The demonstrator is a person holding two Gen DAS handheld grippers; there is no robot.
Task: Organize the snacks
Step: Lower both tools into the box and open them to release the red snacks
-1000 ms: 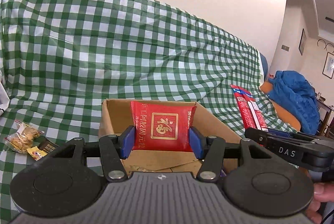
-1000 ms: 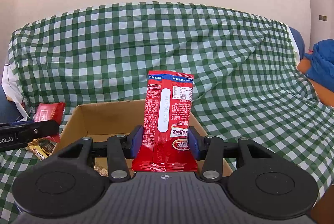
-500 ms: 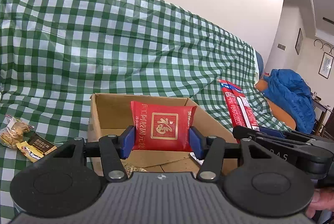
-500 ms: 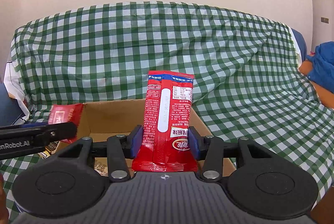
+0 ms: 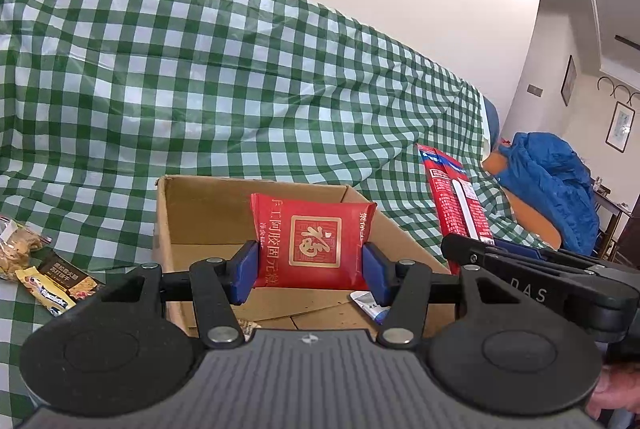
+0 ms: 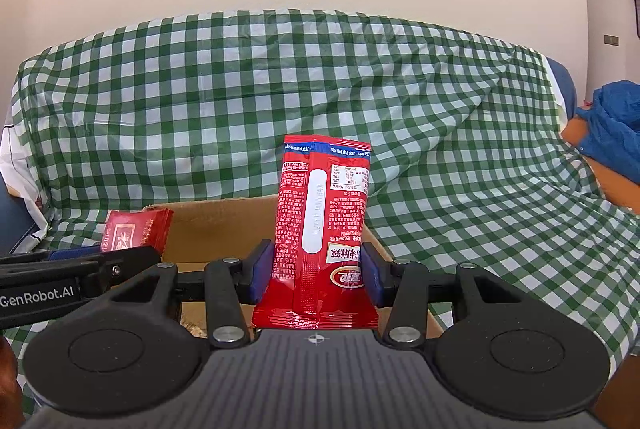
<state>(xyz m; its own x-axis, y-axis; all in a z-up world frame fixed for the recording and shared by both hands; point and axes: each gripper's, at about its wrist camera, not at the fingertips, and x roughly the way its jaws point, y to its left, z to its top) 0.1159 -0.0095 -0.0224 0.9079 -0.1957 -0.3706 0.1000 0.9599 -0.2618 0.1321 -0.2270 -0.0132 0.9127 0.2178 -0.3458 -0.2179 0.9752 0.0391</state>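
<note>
My left gripper (image 5: 310,271) is shut on a square red snack packet (image 5: 314,245) with a gold emblem and holds it over the open cardboard box (image 5: 200,205). My right gripper (image 6: 318,275) is shut on a tall red snack packet (image 6: 324,221) with a white stripe, upright above the same box (image 6: 224,225). Each gripper shows in the other's view: the right one with its tall packet (image 5: 456,197) at the box's right side, the left one with its square packet (image 6: 134,231) at the box's left side. A small wrapper (image 5: 370,303) lies inside the box.
The box stands on a sofa draped with a green-and-white checked cloth (image 5: 200,69). Several loose snacks (image 5: 44,269) lie on the cloth left of the box. A blue jacket (image 5: 556,185) lies on an orange cushion at the far right.
Both grippers have moved in toward the box with their packets. The left gripper's packet now shows over the box's left edge in the right wrist view. Both grips are unchanged.
</note>
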